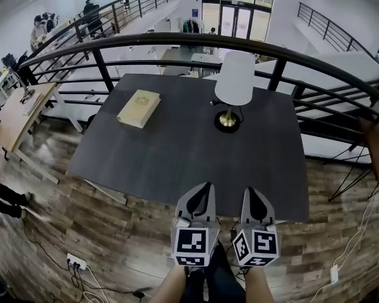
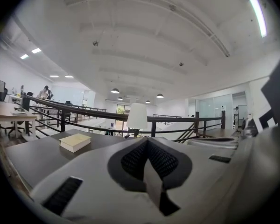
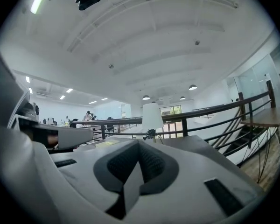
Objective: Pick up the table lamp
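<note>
Nearest me, the person is holding the left gripper (image 1: 204,188) and the right gripper (image 1: 252,192) side by side at the near edge of the dark table (image 1: 164,163), both pointing roughly level across it. Each gripper's jaws are sitting pressed together with nothing between them. Farther across, a cream book (image 1: 139,108) is lying flat on the table's left part. The table lamp (image 1: 234,81) is standing upright near the far edge, right of the book and well apart from both grippers, its white shade rising over a brass stem and a round dark base. Behind it, a black railing (image 1: 177,40) is curving past the table.
</note>
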`<control>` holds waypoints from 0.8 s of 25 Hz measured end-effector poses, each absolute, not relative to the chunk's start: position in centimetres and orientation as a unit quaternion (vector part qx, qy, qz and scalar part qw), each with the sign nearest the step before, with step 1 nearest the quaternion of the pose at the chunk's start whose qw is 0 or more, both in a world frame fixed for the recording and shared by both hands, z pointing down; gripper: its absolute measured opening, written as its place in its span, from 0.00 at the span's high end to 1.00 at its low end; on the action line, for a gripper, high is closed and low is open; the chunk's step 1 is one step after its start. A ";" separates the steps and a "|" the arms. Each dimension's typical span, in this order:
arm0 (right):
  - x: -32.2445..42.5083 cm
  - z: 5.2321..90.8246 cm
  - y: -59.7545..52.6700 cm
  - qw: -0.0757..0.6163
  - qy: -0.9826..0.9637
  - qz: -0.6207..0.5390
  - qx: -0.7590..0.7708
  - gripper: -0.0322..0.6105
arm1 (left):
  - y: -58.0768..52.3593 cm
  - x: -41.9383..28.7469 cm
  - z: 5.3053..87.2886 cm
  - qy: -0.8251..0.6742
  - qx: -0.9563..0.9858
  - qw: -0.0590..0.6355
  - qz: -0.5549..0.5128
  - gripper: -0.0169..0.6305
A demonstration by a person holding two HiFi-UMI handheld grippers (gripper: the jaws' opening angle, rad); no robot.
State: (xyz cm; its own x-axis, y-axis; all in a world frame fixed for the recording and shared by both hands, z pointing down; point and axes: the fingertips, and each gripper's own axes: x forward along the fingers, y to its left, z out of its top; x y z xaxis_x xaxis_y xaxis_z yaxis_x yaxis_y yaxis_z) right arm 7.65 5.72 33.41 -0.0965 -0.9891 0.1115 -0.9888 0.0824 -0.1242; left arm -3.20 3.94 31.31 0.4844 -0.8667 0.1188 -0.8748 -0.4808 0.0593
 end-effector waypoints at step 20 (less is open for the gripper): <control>11.8 35.5 -10.6 -0.011 0.761 -0.103 -0.640 0.93 | -11.5 1.1 33.7 -0.511 0.848 0.139 0.015 0.93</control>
State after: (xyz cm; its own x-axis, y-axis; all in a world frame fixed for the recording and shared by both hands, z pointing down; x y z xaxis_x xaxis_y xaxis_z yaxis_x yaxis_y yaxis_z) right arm 11.80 -10.57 35.50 -0.1799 -0.9725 0.1480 -0.9769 0.1589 -0.1430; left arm 1.12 -11.48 33.68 0.4766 -0.8630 0.1677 -0.8714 -0.4386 0.2196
